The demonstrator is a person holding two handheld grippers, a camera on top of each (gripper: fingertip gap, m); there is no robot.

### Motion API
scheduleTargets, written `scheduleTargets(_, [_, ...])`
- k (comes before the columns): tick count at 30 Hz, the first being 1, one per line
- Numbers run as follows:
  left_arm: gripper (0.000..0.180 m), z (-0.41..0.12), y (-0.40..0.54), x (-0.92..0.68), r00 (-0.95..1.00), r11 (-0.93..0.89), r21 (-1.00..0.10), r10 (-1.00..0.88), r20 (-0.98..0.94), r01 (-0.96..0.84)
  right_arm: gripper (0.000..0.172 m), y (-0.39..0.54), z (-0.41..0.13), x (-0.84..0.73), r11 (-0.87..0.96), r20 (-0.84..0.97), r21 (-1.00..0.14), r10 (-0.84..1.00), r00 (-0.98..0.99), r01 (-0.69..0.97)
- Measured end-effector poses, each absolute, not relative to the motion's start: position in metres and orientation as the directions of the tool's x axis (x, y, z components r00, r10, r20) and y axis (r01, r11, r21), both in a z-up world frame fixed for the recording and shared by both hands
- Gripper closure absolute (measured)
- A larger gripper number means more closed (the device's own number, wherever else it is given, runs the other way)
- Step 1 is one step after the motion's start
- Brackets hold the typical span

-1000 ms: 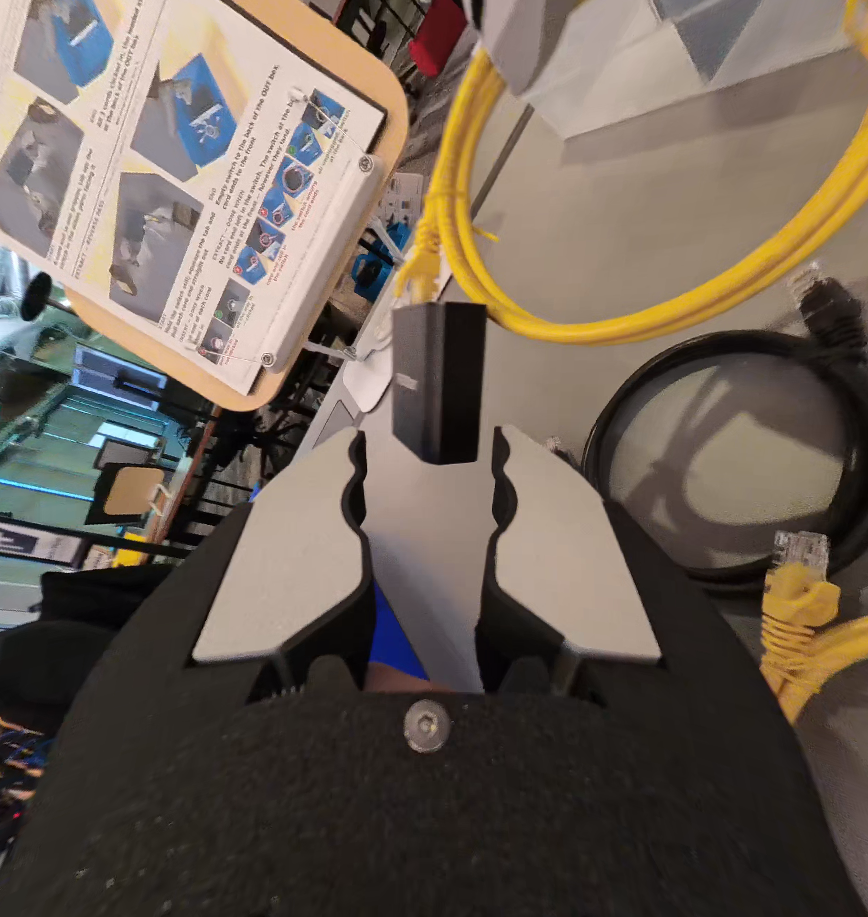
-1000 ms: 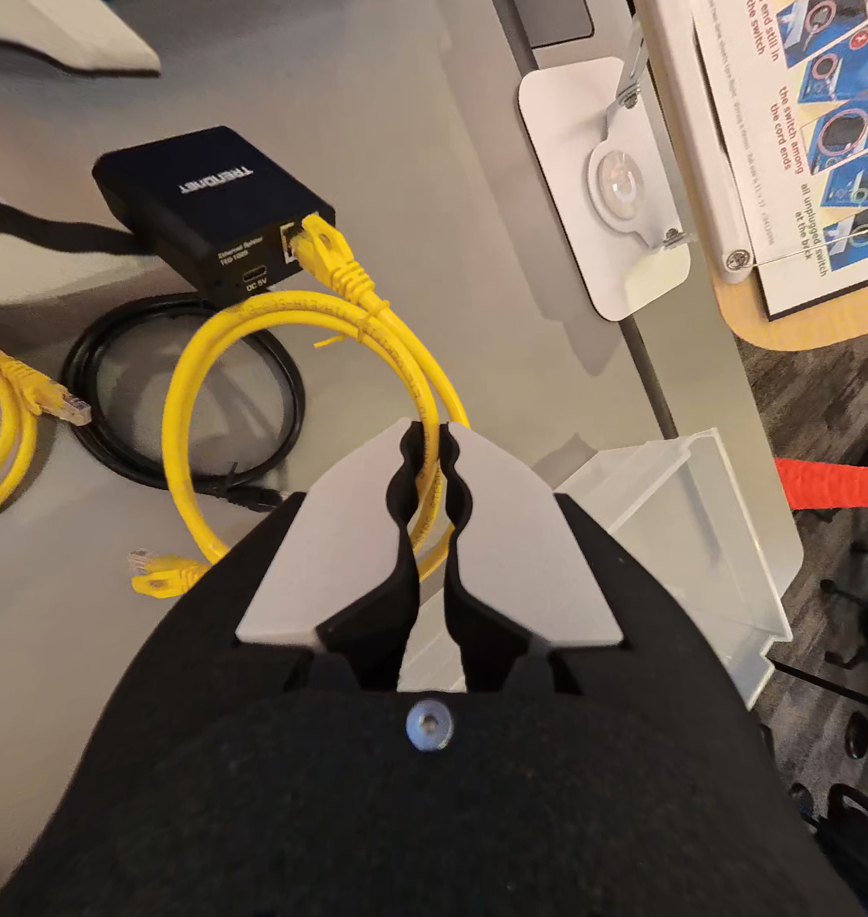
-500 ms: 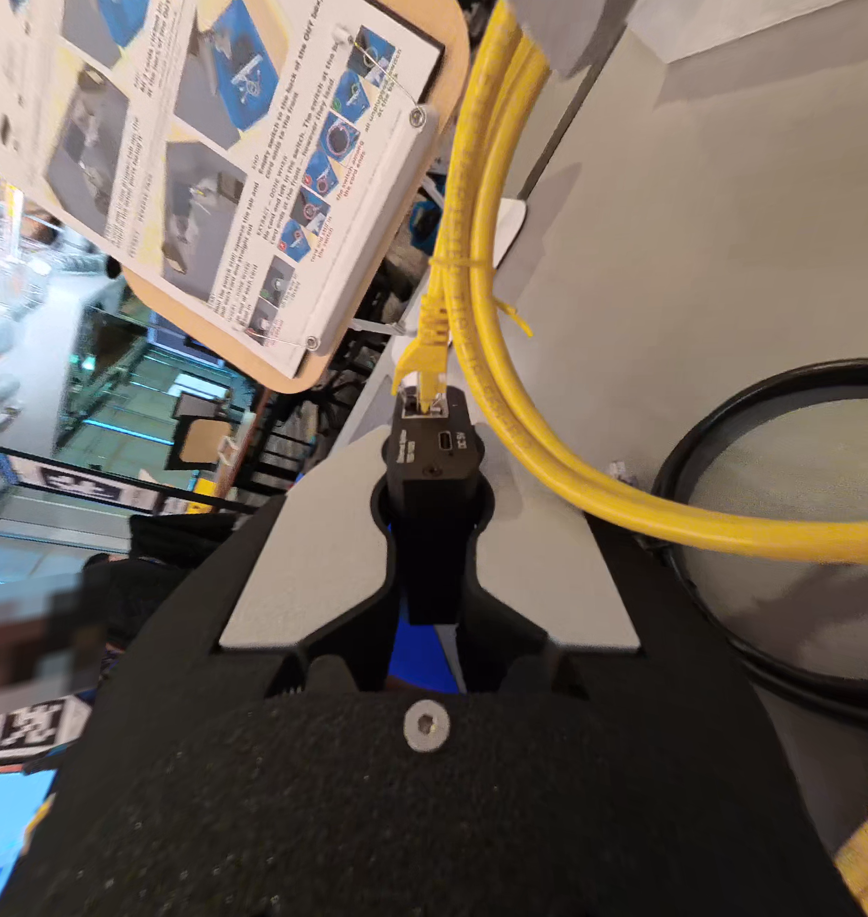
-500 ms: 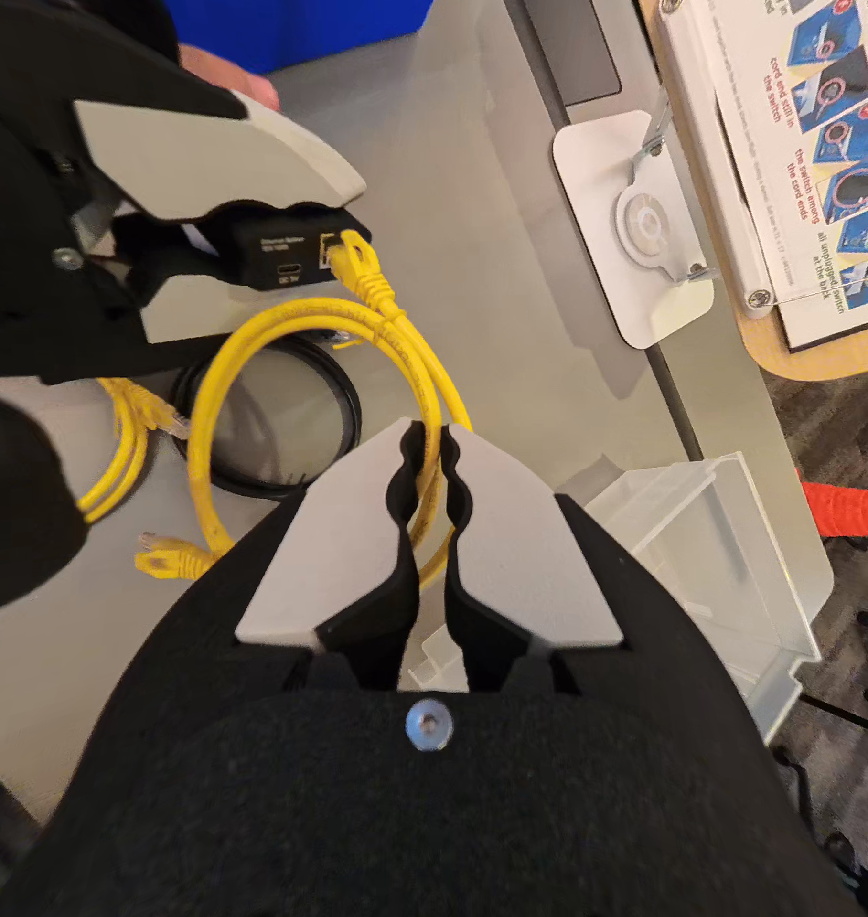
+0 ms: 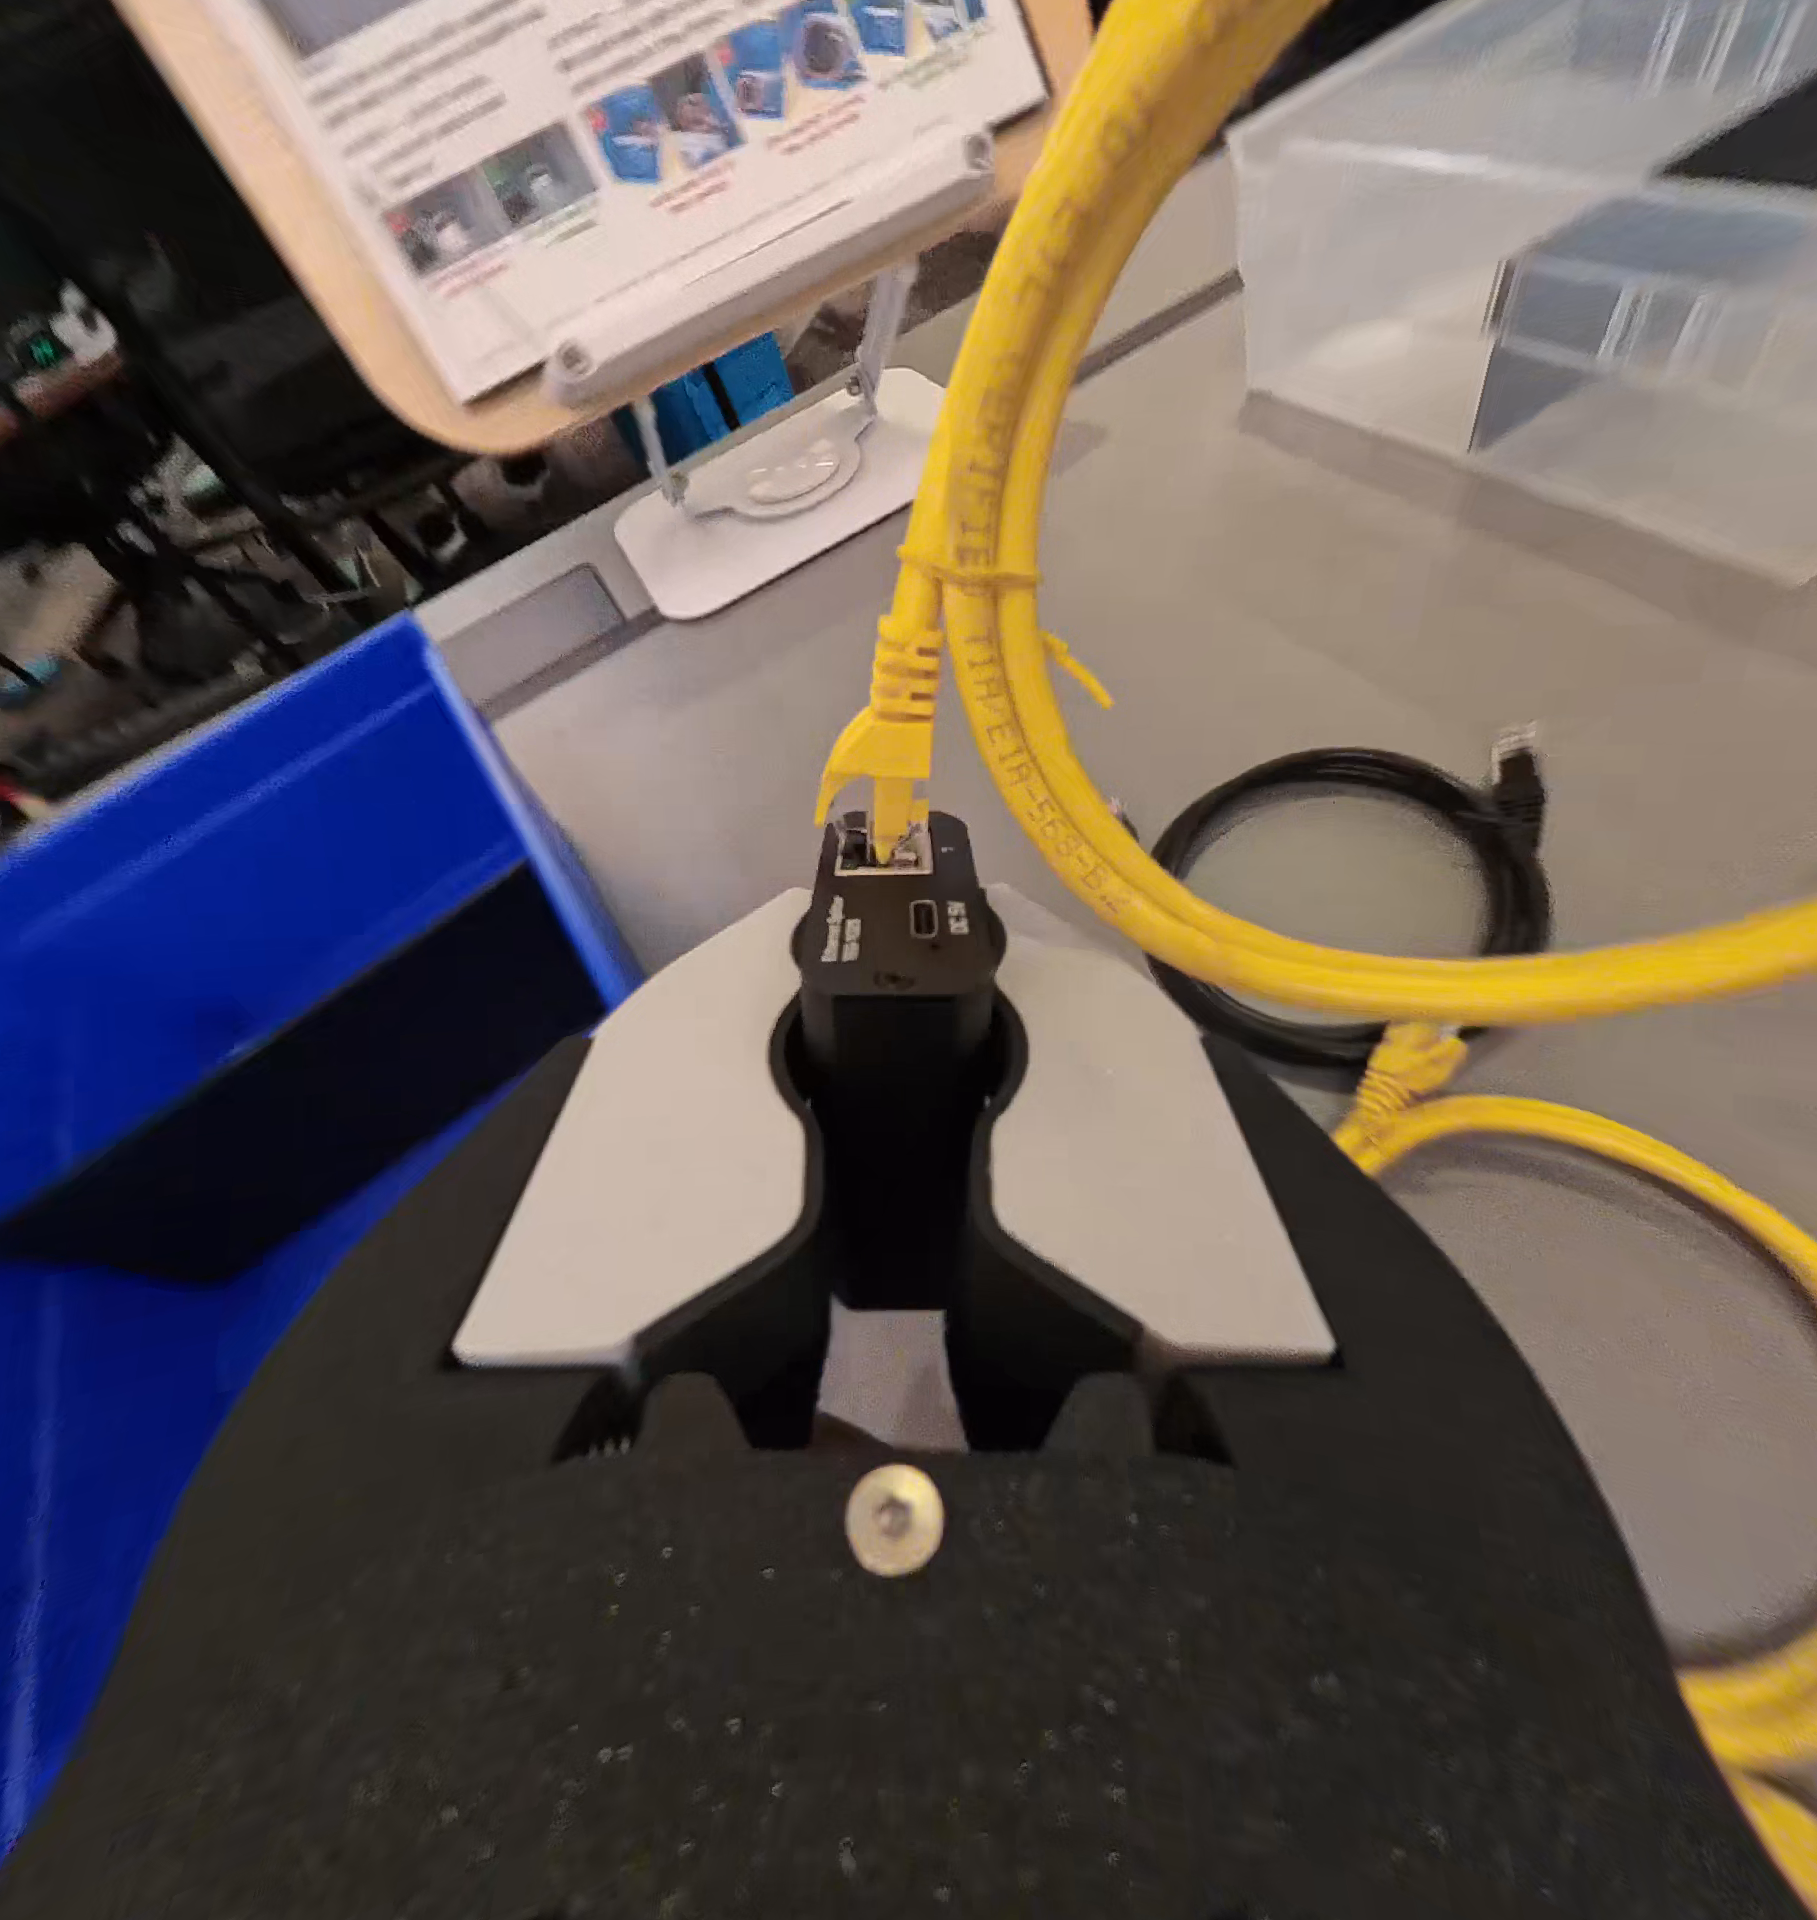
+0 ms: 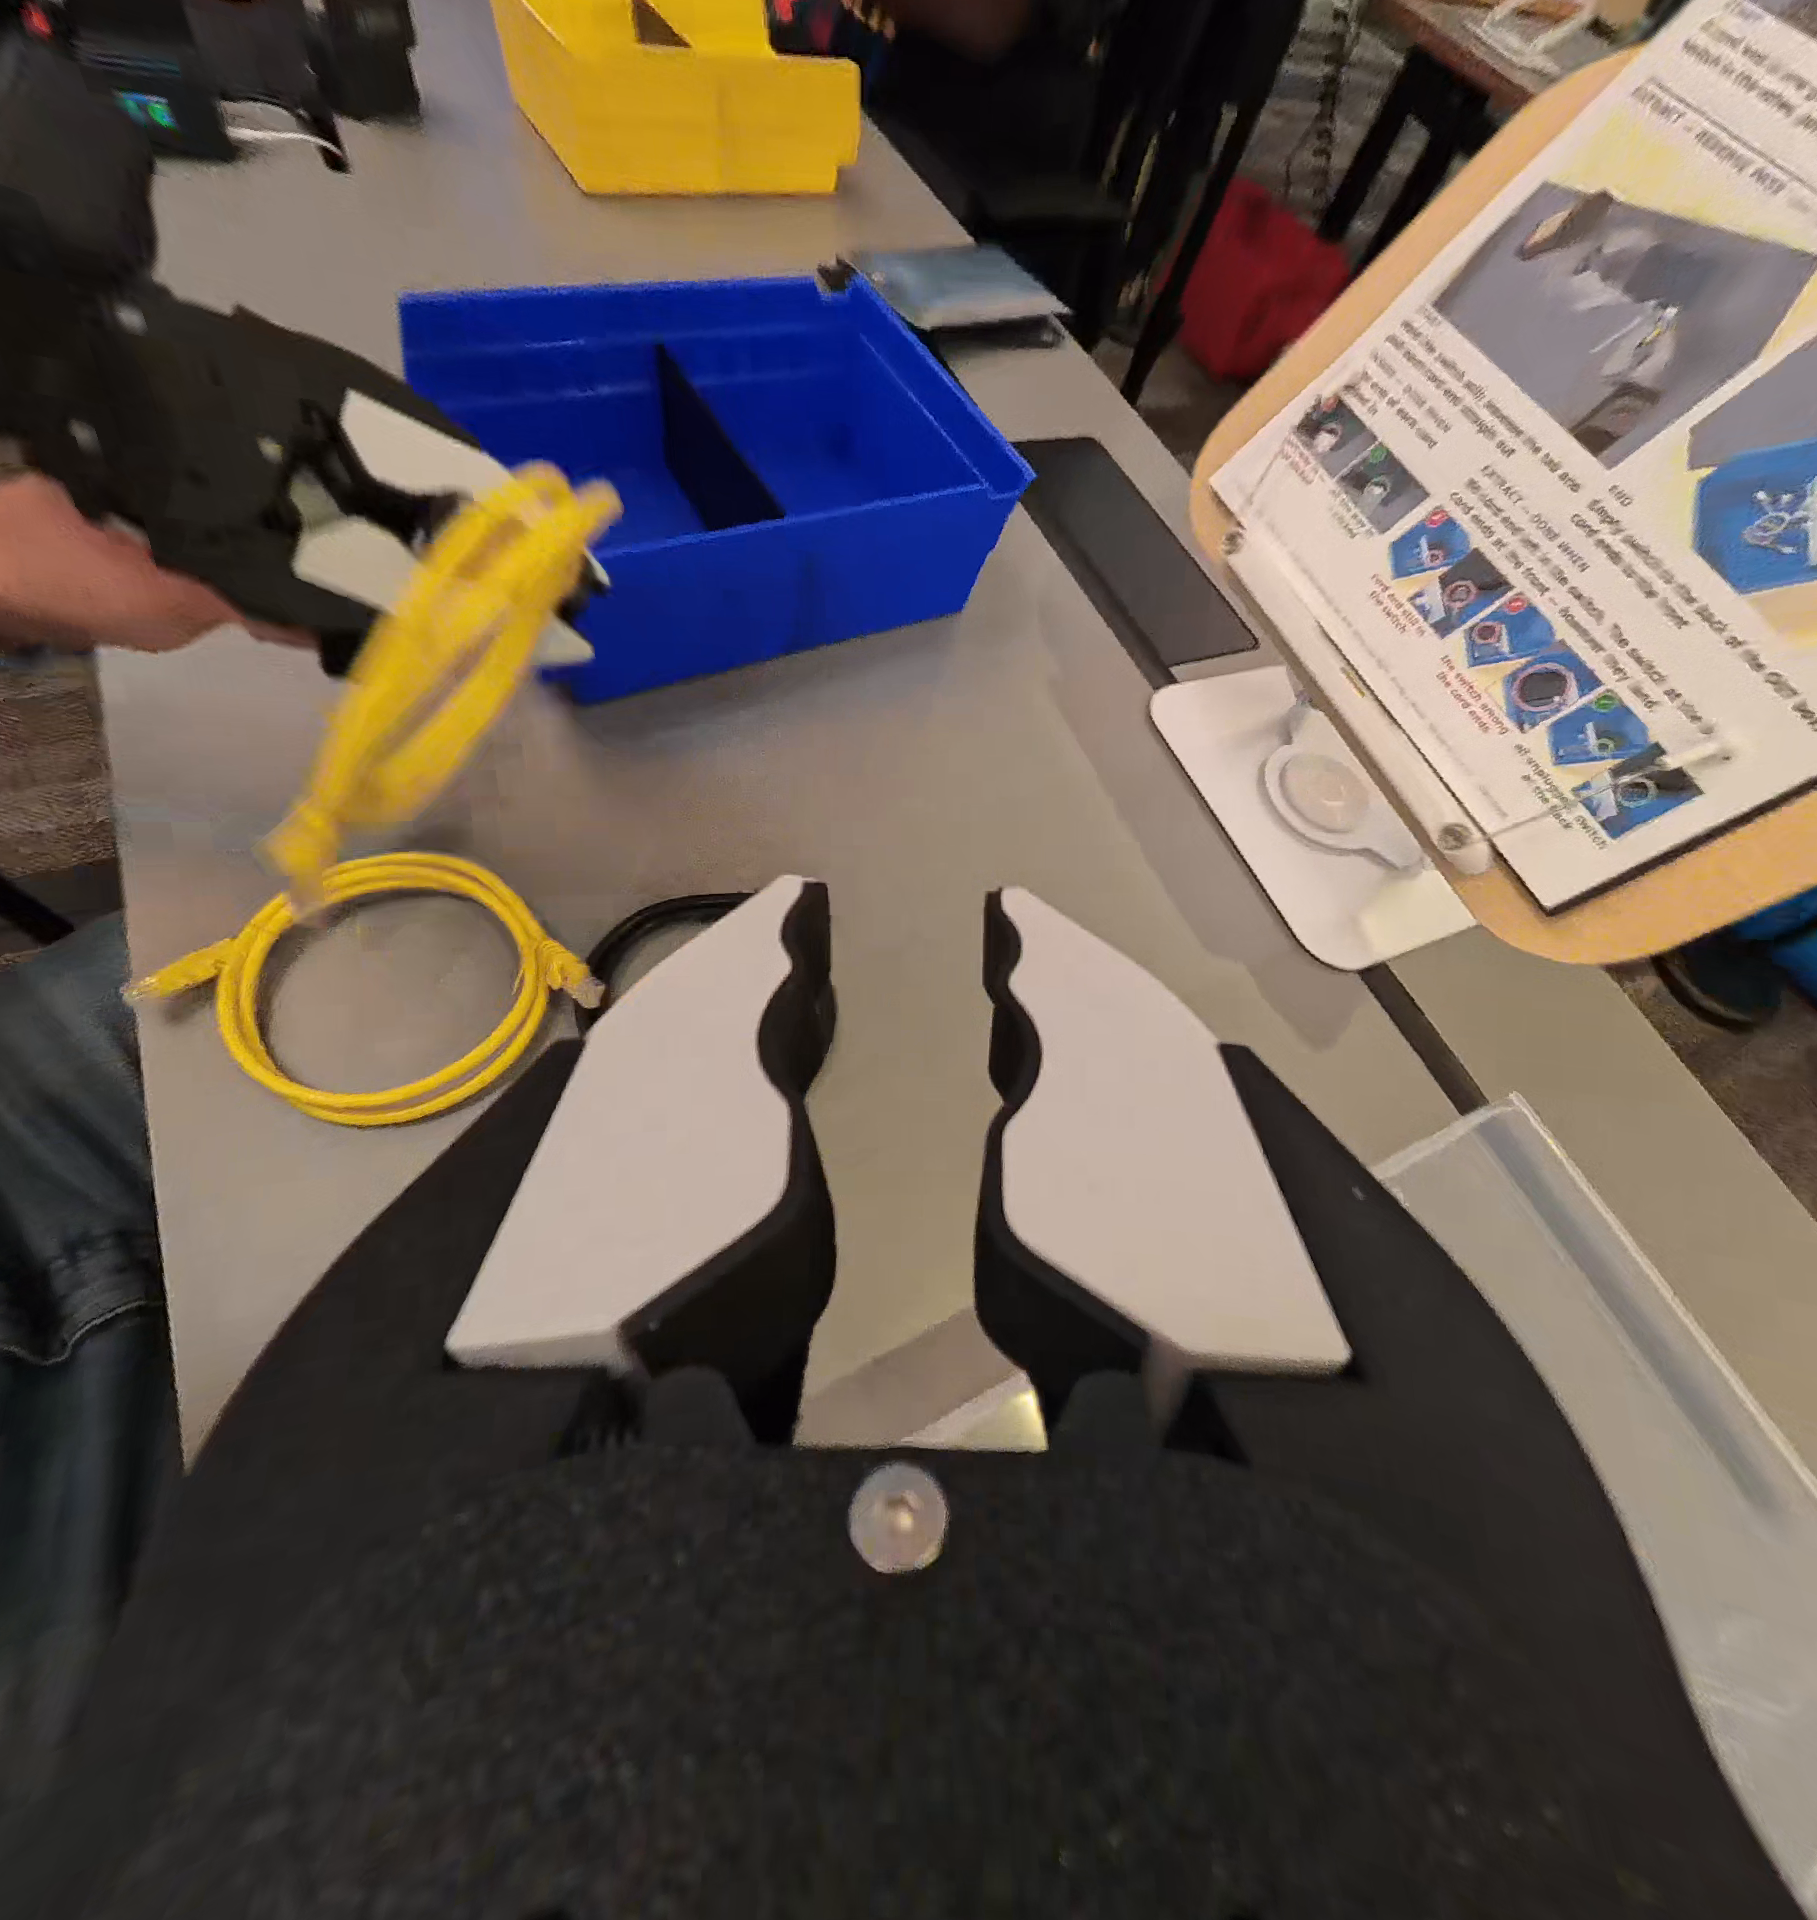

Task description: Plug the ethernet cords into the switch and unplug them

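Observation:
My left gripper (image 5: 896,935) is shut on the black switch (image 5: 899,914) and holds it above the table, port end facing away. A yellow ethernet cord (image 5: 987,468) is plugged into its port by the yellow plug (image 5: 883,748), and its coil loops off to the right. In the right wrist view the left gripper (image 6: 571,613) is at the upper left, with the same cord (image 6: 447,644) hanging from it, blurred. My right gripper (image 6: 906,904) is open, with nothing between its fingers, above the grey table (image 6: 883,779).
A second yellow cord (image 6: 384,997) and a black cord (image 5: 1351,790) lie coiled on the table. A blue bin (image 6: 779,582) stands beyond, with a yellow bin (image 6: 675,104) behind it. A clear box (image 5: 1558,260) and an instruction board on a stand (image 6: 1558,520) are at the right. A person's hand (image 6: 31,582) holds the left gripper.
My left gripper closed on the switch and lifted it, with the yellow cord still plugged in. My right gripper let go of the yellow cord, opened and drew back.

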State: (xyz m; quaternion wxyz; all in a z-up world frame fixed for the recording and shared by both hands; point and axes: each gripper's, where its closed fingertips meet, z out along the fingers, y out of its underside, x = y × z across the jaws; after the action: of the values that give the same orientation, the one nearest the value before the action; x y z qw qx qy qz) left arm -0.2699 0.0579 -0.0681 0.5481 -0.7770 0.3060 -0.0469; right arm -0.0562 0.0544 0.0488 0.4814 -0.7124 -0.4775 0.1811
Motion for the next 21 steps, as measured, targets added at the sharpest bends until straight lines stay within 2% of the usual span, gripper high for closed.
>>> scheduleTargets(2, [0.155, -0.066, 0.043, -0.290, 0.847, -0.246, -0.915, -0.507, -0.160, -0.320, 0.141, 0.042, 0.024, -0.065, -0.060, 0.182, -0.853, 0.898, 0.402, 0.519])
scheduleTargets(4, [0.155, -0.067, 0.032, -0.302, 0.865, -0.268, -0.932, -0.495, -0.085, -0.245, 0.124, 0.020, -0.032, -0.086, -0.069, 0.132, -0.800, 0.949, 0.287, 0.596])
scheduleTargets(7, [0.155, -0.076, 0.025, -0.311, 0.867, -0.298, -0.917, -0.489, -0.093, -0.266, 0.126, 0.006, -0.121, -0.111, 0.030, 0.205, -0.665, 0.968, 0.144, 0.746])
scheduleTargets(10, [0.155, -0.081, 0.024, -0.305, 0.849, -0.297, -0.900, -0.511, -0.132, -0.319, 0.128, 0.007, -0.172, -0.123, 0.091, 0.216, -0.530, 0.976, 0.030, 0.843])
scheduleTargets(13, [0.155, -0.083, 0.021, -0.299, 0.836, -0.284, -0.898, -0.530, -0.144, -0.336, 0.128, 0.011, -0.188, -0.133, 0.136, 0.199, -0.453, 0.979, -0.049, 0.881])
scheduleTargets(14, [0.155, -0.084, 0.020, -0.299, 0.834, -0.281, -0.897, -0.530, -0.151, -0.340, 0.134, 0.010, -0.190, -0.135, 0.153, 0.189, -0.433, 0.979, -0.077, 0.888])
scheduleTargets(15, [0.155, -0.084, 0.020, -0.299, 0.834, -0.278, -0.898, -0.531, -0.152, -0.341, 0.159, 0.010, -0.190, -0.137, 0.165, 0.177, -0.423, 0.979, -0.097, 0.891])
scheduleTargets(17, [0.155, -0.086, 0.020, -0.300, 0.834, -0.284, -0.899, -0.534, -0.140, -0.333, 0.163, 0.013, -0.187, -0.136, 0.186, 0.211, -0.389, 0.971, -0.109, 0.902])
scheduleTargets(21, [0.155, -0.090, 0.016, -0.303, 0.842, -0.298, -0.908, -0.530, -0.098, -0.294, 0.166, 0.004, -0.126, -0.126, 0.186, 0.260, -0.491, 0.964, -0.060, 0.851])
